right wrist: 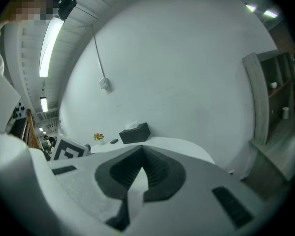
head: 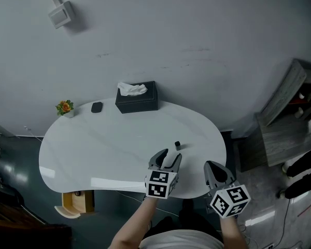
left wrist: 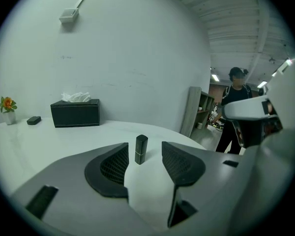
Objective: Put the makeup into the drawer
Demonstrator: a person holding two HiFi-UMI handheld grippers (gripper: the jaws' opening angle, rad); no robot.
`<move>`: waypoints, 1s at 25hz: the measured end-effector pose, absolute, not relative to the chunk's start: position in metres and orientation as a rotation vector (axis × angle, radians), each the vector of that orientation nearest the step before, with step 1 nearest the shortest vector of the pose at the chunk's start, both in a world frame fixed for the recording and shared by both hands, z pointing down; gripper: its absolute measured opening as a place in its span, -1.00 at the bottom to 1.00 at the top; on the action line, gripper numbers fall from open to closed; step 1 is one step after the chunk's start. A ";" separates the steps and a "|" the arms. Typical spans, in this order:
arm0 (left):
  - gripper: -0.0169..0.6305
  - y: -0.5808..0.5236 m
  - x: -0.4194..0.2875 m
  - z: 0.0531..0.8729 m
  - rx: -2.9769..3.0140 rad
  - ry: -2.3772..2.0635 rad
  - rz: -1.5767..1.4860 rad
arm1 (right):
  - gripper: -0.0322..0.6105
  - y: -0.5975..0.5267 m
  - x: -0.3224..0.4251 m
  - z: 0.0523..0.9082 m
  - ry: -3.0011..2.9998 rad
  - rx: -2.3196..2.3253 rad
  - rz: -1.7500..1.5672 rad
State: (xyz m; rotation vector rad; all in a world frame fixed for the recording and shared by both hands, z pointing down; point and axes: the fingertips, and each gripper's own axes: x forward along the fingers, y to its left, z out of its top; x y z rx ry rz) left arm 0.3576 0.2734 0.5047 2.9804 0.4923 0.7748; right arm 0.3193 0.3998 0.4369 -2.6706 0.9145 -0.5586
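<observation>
Makeup: small black upright tube (left wrist: 141, 149) on white oval desk (head: 103, 144), one o'clock of your wide-open left tool (head: 170, 154); probably light, rigid, slick, tippy, so pinch its mid-body; right tool (head: 211, 166) closed, empty.

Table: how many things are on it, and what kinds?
tissue box: 1
flower pot: 1
small black item: 1
makeup tube: 1
Total: 4
</observation>
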 end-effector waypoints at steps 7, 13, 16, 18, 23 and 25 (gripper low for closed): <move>-0.33 0.279 0.383 0.513 2.983 0.498 0.843 | -0.89 0.411 0.337 0.443 0.895 -2.664 -0.576; -0.33 0.285 0.402 0.519 2.975 0.520 0.892 | -0.89 0.415 0.349 0.450 0.881 -2.649 -0.599; -0.33 0.289 0.407 0.521 2.967 0.539 0.915 | -0.89 0.416 0.354 0.451 0.879 -2.645 -0.608; -0.34 0.291 0.410 0.522 2.971 0.546 0.933 | -0.89 0.417 0.357 0.453 0.876 -2.642 -0.612; -0.38 0.293 0.413 0.525 2.973 0.534 0.969 | -0.89 0.417 0.360 0.456 0.875 -2.636 -0.624; -0.44 0.292 0.414 0.527 2.976 0.516 0.981 | -0.89 0.417 0.360 0.457 0.876 -2.635 -0.627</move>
